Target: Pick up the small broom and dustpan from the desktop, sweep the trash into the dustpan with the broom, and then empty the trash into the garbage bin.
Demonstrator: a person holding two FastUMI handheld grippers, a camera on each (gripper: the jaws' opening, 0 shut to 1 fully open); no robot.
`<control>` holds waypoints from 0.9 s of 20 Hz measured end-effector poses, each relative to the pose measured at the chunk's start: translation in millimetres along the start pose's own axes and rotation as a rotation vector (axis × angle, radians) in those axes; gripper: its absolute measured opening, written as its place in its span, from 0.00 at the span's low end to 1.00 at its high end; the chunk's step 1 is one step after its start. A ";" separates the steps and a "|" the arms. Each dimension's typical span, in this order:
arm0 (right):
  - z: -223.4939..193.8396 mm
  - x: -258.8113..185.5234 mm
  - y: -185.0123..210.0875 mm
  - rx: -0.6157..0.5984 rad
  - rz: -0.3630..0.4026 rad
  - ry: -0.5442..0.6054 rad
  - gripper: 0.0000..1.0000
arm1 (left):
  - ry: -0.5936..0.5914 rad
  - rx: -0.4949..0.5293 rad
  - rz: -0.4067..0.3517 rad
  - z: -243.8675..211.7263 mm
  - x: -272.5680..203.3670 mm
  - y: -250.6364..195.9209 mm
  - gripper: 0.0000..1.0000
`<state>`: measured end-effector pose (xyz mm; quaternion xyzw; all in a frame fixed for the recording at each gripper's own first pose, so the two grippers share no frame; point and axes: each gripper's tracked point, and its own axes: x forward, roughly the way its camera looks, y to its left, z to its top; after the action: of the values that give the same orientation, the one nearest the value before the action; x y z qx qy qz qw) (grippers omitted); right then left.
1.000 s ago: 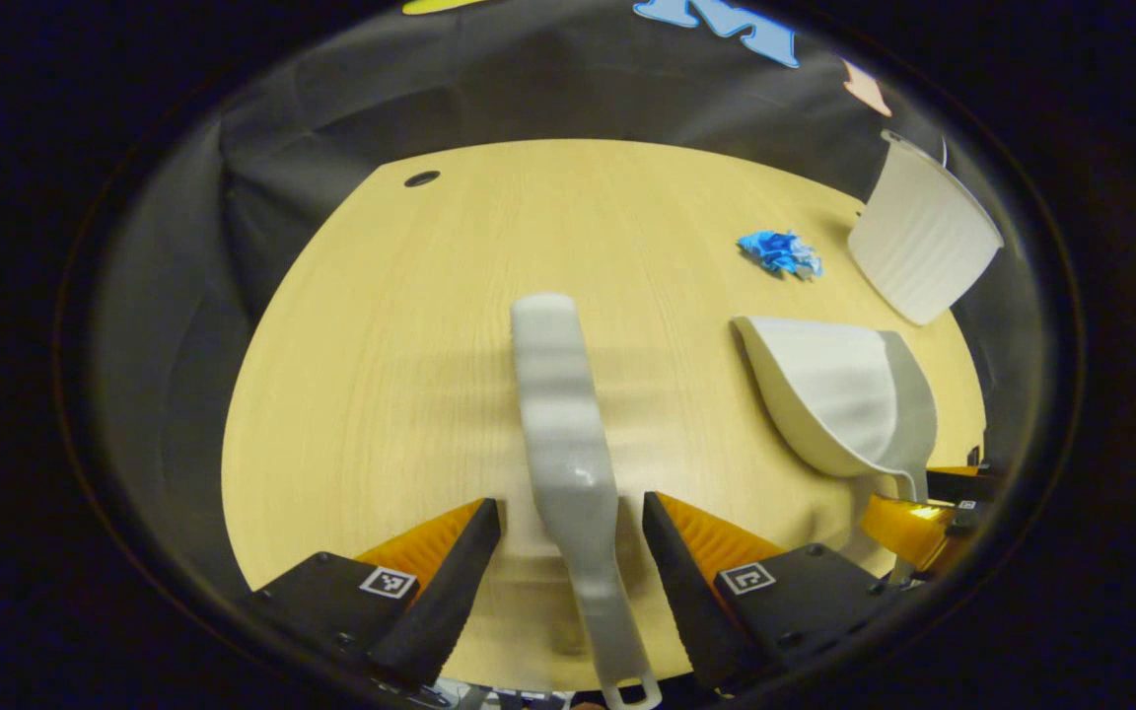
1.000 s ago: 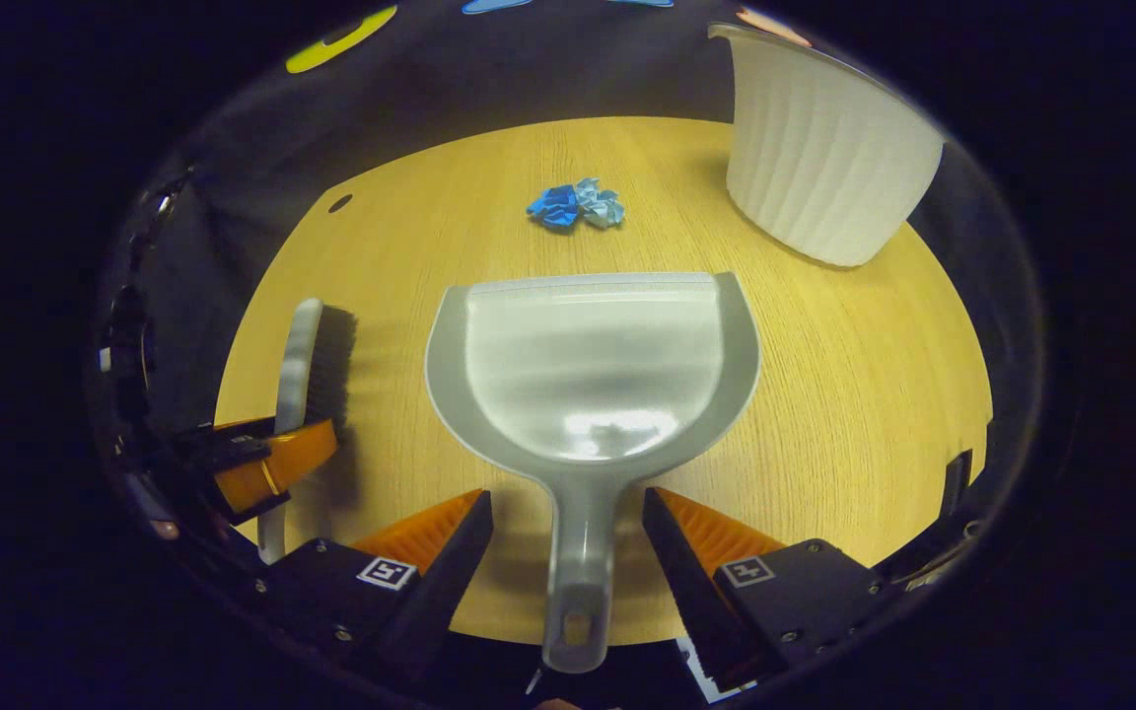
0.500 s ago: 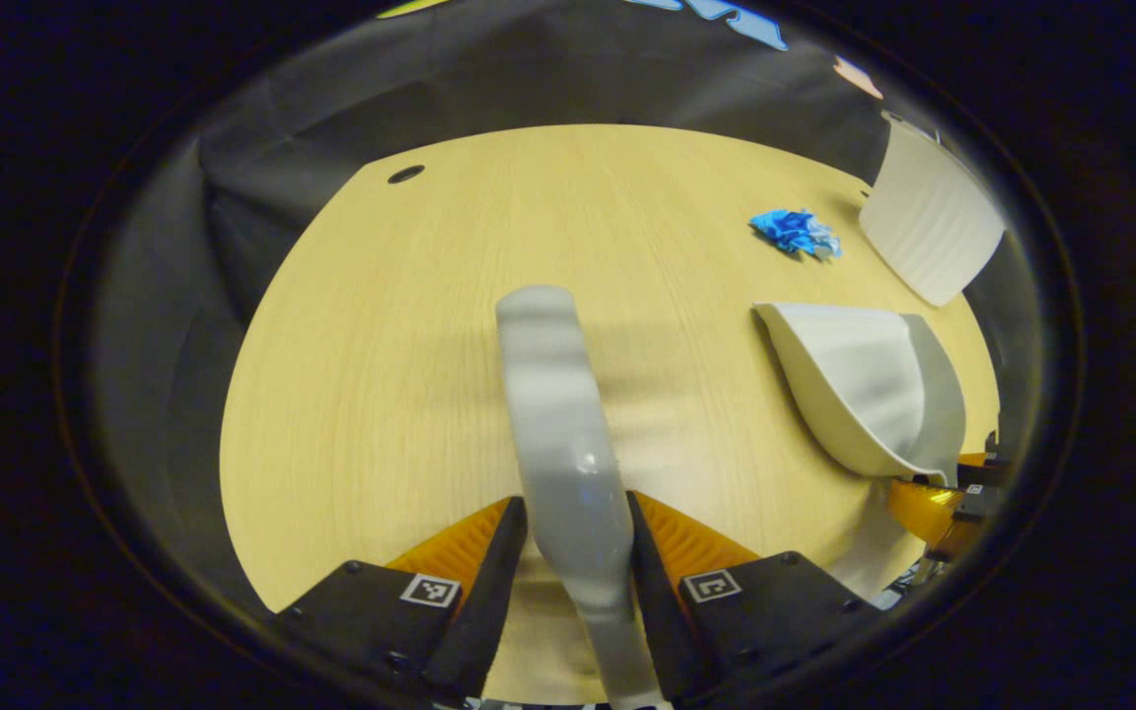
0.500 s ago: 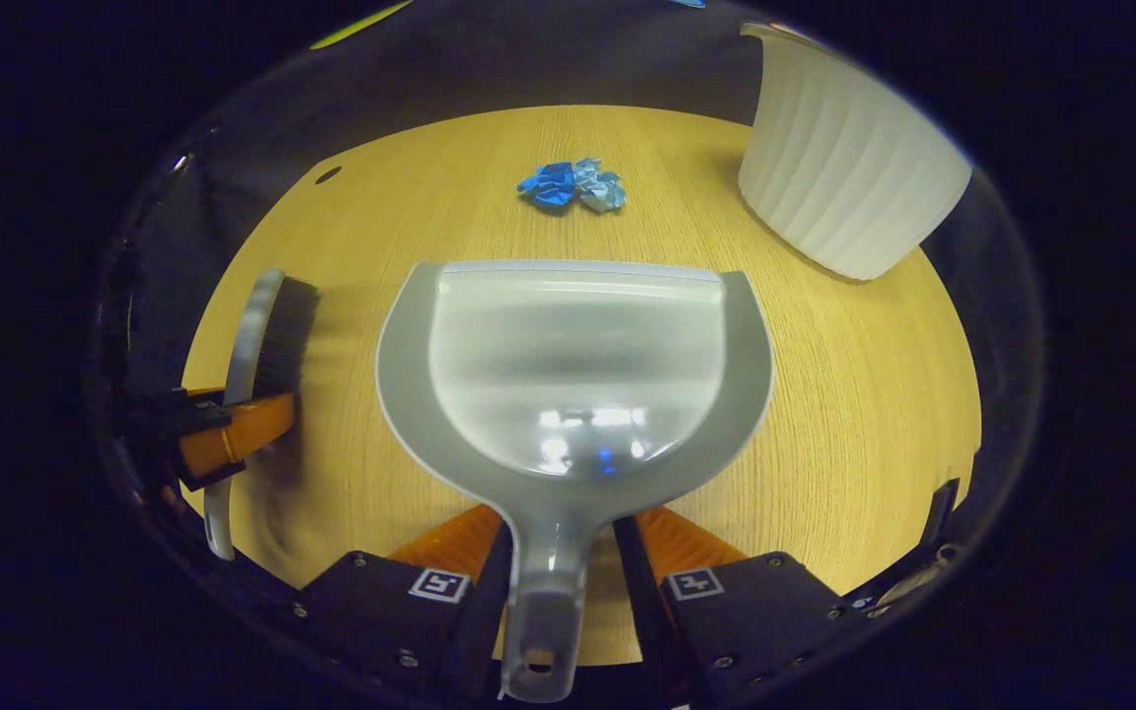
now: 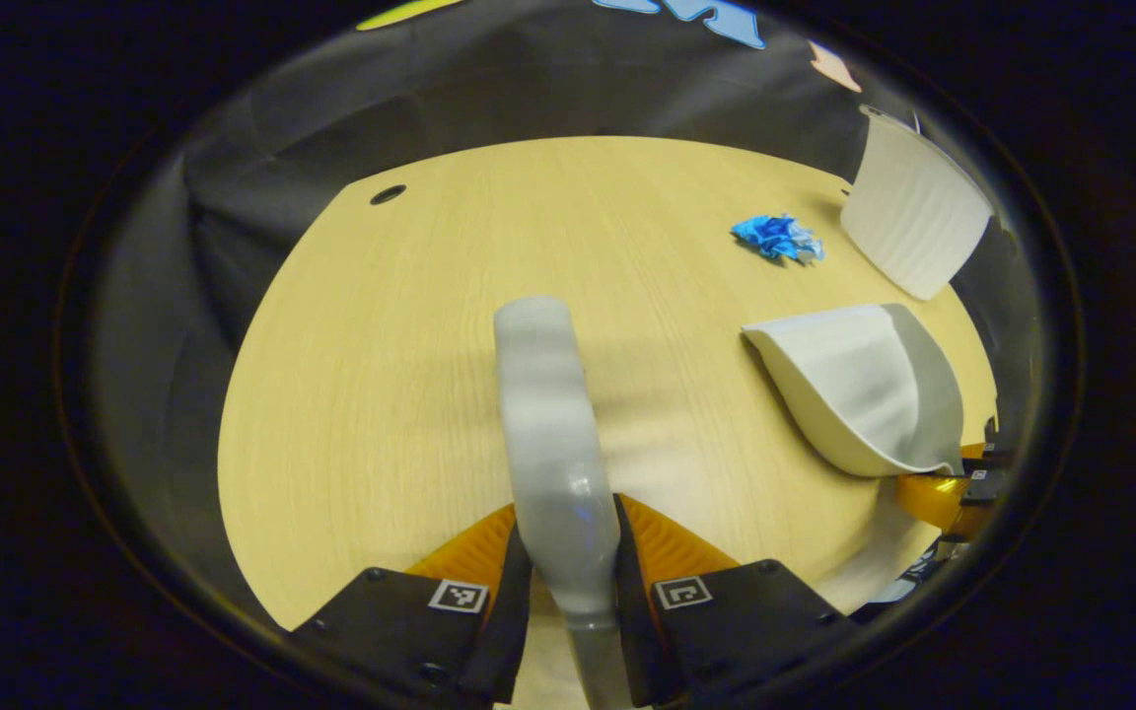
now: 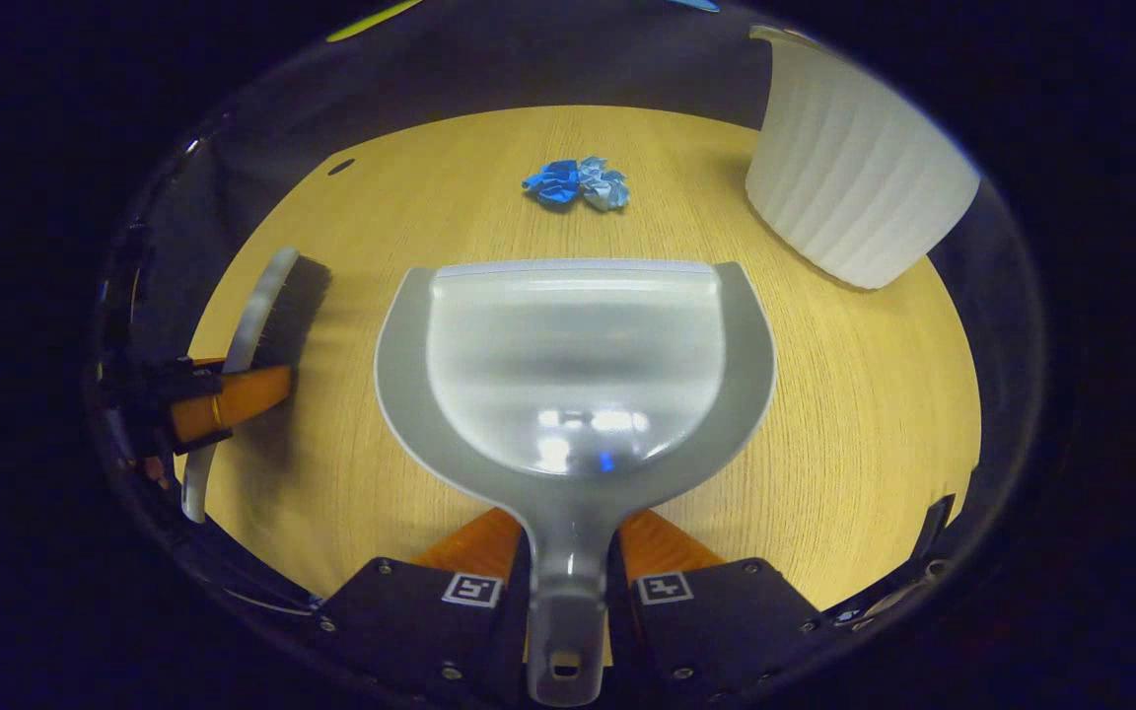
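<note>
In the left gripper view my left gripper [image 5: 570,552] is shut on the grey handle of the small broom [image 5: 548,414], whose back points away over the wooden desktop [image 5: 381,394]. My right gripper [image 6: 568,557] is shut on the handle of the grey dustpan [image 6: 578,365], whose mouth faces a crumpled blue paper scrap [image 6: 578,183]. From the left gripper view the dustpan [image 5: 864,385] is at the right and the blue scrap [image 5: 775,237] beyond it. The broom [image 6: 277,301] with dark bristles and the left gripper [image 6: 218,404] appear at the left of the right gripper view.
A white ribbed garbage bin [image 6: 854,177] stands at the far right of the desktop, also seen as the bin [image 5: 913,212] in the left gripper view. A small dark hole [image 5: 388,194] marks the far left corner. Black cloth hangs behind the desk.
Both grippers went from open to shut, the left on the broom handle, the right on the dustpan handle. Both tools now sit slightly higher and closer in view.
</note>
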<state>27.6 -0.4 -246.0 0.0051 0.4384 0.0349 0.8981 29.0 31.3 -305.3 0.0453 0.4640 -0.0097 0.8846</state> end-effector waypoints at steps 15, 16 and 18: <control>18.2 -0.8 -48.8 -0.088 0.018 -0.059 0.35 | -0.143 0.094 -0.078 123.9 19.8 -45.1 0.49; 20.3 -0.3 -51.9 -0.084 0.019 -0.059 0.35 | -0.143 0.099 -0.084 129.6 25.7 -52.3 0.49; 22.9 1.1 -56.7 -0.083 0.021 -0.063 0.35 | -0.149 0.110 -0.096 139.5 34.4 -63.2 0.49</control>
<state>49.6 -56.4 -235.0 -0.0262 0.4081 0.0623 0.9104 159.3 -43.2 -259.3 0.0708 0.3973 -0.0808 0.9114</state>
